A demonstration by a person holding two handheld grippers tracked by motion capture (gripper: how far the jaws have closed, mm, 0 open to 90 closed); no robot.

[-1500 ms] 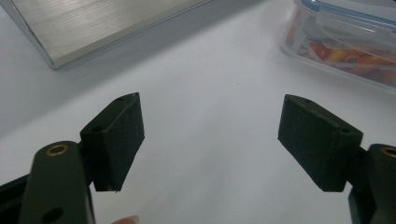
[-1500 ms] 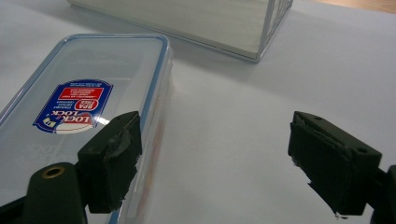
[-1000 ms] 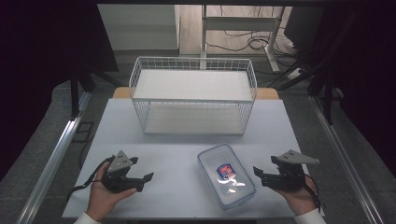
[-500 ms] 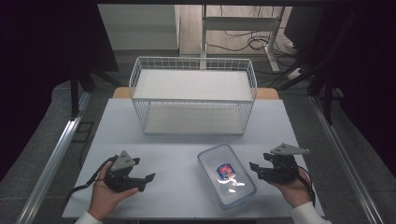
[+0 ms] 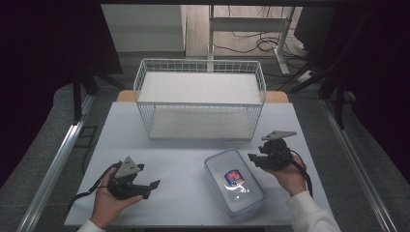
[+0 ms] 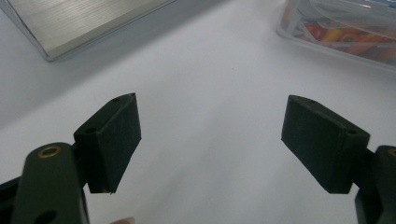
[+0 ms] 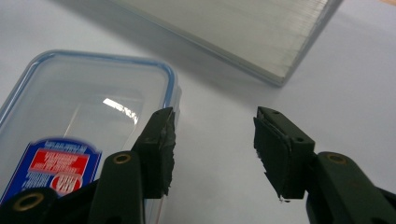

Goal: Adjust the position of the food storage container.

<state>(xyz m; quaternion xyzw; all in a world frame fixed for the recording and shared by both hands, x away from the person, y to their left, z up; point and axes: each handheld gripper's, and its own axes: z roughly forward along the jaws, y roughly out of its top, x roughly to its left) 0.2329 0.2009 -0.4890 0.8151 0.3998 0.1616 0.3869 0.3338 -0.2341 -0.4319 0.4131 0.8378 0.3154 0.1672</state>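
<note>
White table (image 5: pixel 193 174): fills the middle and lower part of the high view, bare apart from the items below. White wire basket (image 5: pixel 200 99): stands at the upper centre of that view, at the far edge of the table, with a pale flat floor; its base corner shows at the top of both gripper views. Clear plastic container (image 5: pixel 234 181): lies flat at lower centre-right, lid on with a blue rim, a red and blue label under the lid, well short of the basket. Left gripper (image 5: pixel 147 186): lower left, held in the person's left hand (image 5: pixel 109 205) just above the table, well apart from the container; jaws stand wide apart with nothing between them. Right gripper (image 5: pixel 252 158): right of centre, held in the right hand (image 5: pixel 287 174), just beside the container's far right corner; its jaws have just been closing and stand partly apart, bare table between them, left jaw over the container's rim.
</note>
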